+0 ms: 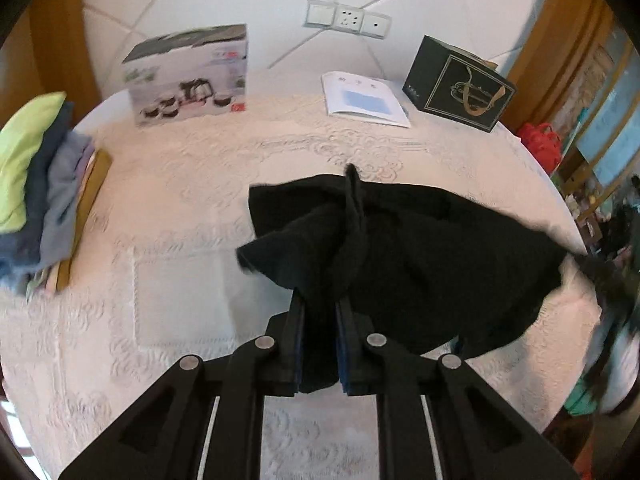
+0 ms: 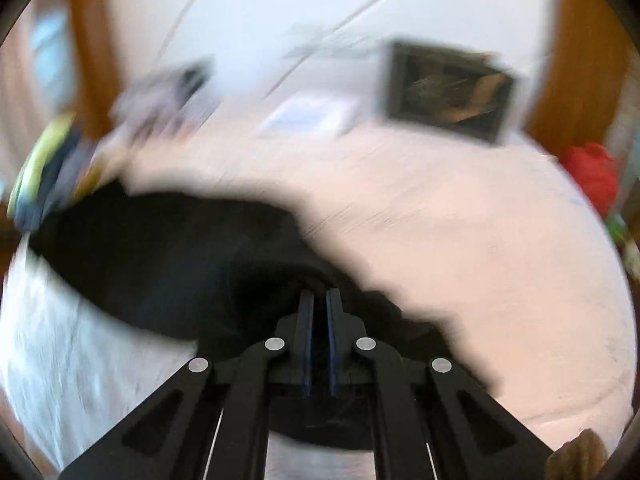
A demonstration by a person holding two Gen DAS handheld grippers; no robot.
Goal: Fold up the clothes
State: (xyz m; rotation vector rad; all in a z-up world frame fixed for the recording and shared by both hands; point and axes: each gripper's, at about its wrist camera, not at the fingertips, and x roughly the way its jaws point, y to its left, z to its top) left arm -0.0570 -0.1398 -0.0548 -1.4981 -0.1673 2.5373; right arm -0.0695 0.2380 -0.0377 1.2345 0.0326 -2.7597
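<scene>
A: Where is the cloth right now?

B: A black cloth (image 1: 400, 248) sits bunched on the table (image 1: 200, 200), toward the near right side. One end is raised off the cream tablecloth, pinched in the left gripper (image 1: 320, 308). Its jaws are clamped on a thick fold of the fabric, which fills the gap between them.

A: And the other gripper?

B: The right wrist view is badly blurred. The right gripper (image 2: 319, 300) sits over the near edge of the same black cloth (image 2: 160, 256), jaws drawn almost together. Dark fabric lies around the tips, but I cannot tell whether any is caught between them.

A: What else is on the table?

B: At the left edge, a stack (image 1: 36, 184) of folded clothes, lime green on top, then blues and grey. At the back stand a tea-set box (image 1: 188, 76), a booklet (image 1: 364, 100) and a dark gift bag (image 1: 460, 84).

A: Which step does this look like?

B: Probably the start of this piece: lifting it to spread it out before any fold. It is crumpled, with no clean edge showing.

A: What does the next move need?

B: Two firm grips on separate corners, then pulling them apart so the cloth hangs or lies flat. The right grip likely needs checking first.
</scene>
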